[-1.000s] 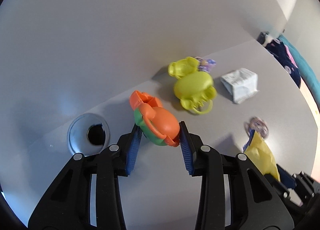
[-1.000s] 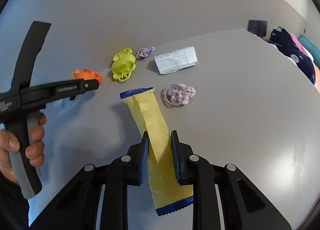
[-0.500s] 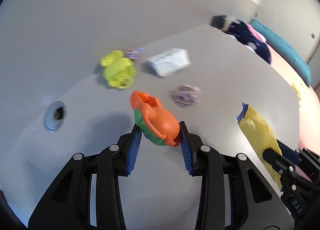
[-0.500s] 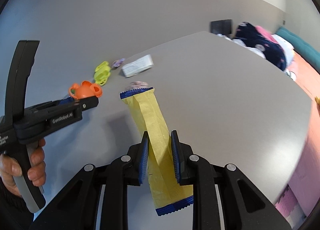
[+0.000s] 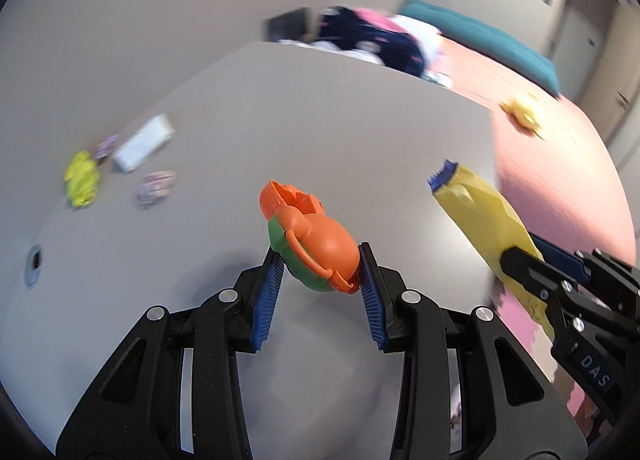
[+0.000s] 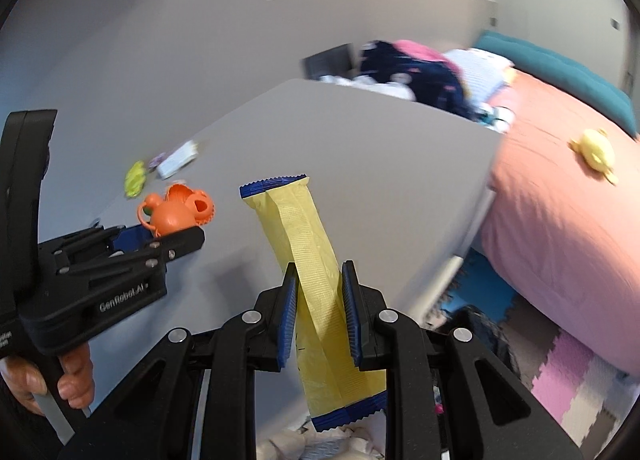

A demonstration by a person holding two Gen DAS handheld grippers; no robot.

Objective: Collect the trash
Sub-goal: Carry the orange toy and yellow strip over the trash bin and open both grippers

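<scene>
**A:** What are you holding right now?

**B:** My left gripper [image 5: 320, 260] is pinching an orange and green plastic toy capsule [image 5: 310, 244] between its blue pads, lifted clear of the grey tabletop [image 5: 320, 119]. My right gripper [image 6: 319, 300] is pinching a yellow snack wrapper [image 6: 308, 260] with blue crimped ends, upright and a little twisted, gripped around its middle.

**A:** So which step is this?

**B:** I judge I am carrying both pieces off the tabletop toward wherever the trash goes. Both views are blurring, and the right one is looking past the tabletop's right edge to the foam floor mats [image 6: 568, 376] and the pink bed [image 6: 560, 219].

**A:** Is a bin showing?

**B:** Not clearly. Something dark and something pale are sitting low beyond the right gripper, too hidden to name.

**A:** What is left behind?

**B:** At the far left of the tabletop a yellow-green plastic toy [image 5: 82, 179], a white folded paper packet [image 5: 144, 143] and a purple checked fabric scrunchie [image 5: 156, 187] are lying near each other.

**A:** And the next move?

**B:** It is calling for finding the container, bringing each gripper above it, and spreading the fingers so each piece drops in.
</scene>
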